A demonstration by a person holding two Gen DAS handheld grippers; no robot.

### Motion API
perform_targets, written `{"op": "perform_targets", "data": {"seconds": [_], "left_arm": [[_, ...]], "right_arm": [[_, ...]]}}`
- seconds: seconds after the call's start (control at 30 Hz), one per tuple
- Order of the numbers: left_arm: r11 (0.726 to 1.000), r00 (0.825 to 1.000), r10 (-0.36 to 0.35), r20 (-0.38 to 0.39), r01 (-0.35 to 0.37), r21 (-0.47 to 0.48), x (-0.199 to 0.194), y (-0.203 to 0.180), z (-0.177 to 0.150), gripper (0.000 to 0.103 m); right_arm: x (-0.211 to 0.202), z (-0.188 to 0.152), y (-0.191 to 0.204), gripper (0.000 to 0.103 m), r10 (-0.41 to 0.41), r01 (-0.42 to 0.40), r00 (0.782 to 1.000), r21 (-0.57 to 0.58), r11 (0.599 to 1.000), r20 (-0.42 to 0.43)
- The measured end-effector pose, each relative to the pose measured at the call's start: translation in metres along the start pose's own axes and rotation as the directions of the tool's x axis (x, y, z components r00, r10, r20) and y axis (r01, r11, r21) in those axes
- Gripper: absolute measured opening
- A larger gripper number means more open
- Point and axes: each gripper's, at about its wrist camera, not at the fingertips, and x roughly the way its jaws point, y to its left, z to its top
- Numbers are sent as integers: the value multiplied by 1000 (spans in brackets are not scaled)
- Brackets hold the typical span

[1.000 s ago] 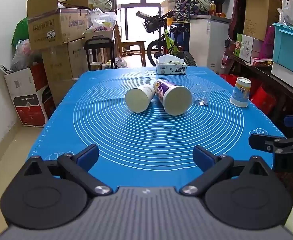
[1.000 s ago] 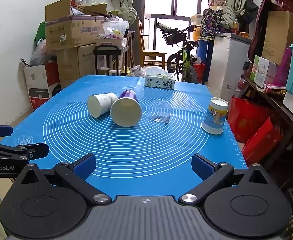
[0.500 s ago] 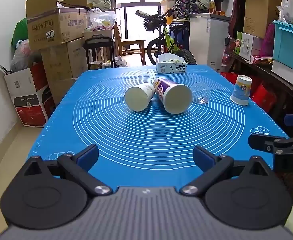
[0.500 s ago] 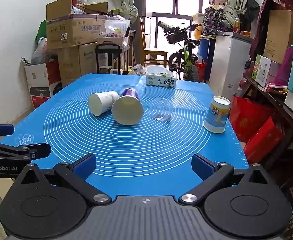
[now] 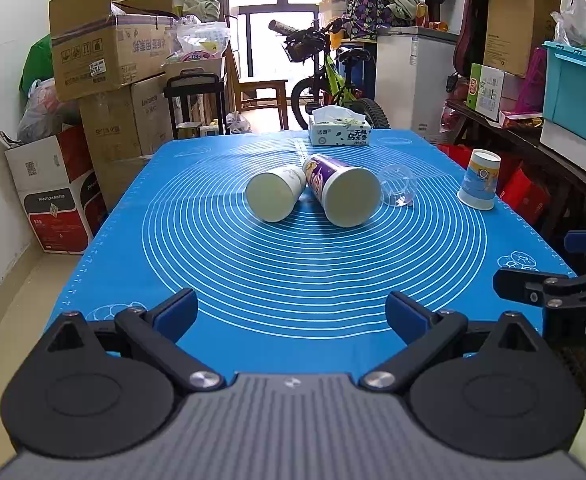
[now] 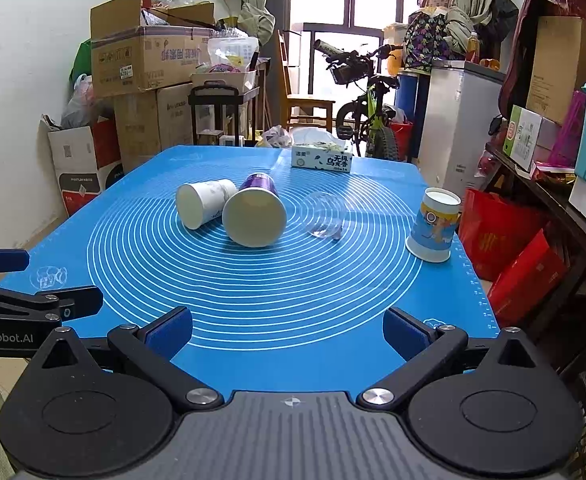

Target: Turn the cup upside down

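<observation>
On the blue mat (image 5: 293, 280) (image 6: 253, 300) lie a white paper cup (image 5: 275, 196) (image 6: 203, 202) and a purple cup (image 5: 343, 194) (image 6: 255, 212) on their sides, mouths toward me. A clear plastic cup (image 5: 398, 189) (image 6: 325, 216) lies on its side to their right. A blue printed cup (image 5: 479, 184) (image 6: 433, 229) stands upside down near the right edge. My left gripper (image 5: 291, 312) and right gripper (image 6: 287, 330) are both open and empty, low over the mat's near edge, well short of the cups.
A tissue box (image 5: 339, 131) (image 6: 322, 156) sits at the mat's far end. Cardboard boxes (image 5: 109, 52) stack at the left. A bicycle (image 5: 333, 80) and white cabinet (image 5: 413, 80) stand behind; shelves with bins (image 5: 573, 80) line the right.
Both wrist views have crept slightly forward toward the cups. The cups have not moved and both grippers stay open.
</observation>
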Motion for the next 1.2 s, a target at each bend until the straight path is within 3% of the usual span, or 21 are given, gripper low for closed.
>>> {"op": "perform_targets", "data": {"seconds": [1.2], "left_arm": [[1000, 1000, -4, 0, 4, 2, 0, 1, 1, 99]], "right_arm": [[-1, 0, -1, 103, 7, -7, 1000, -4, 1000, 2]]}}
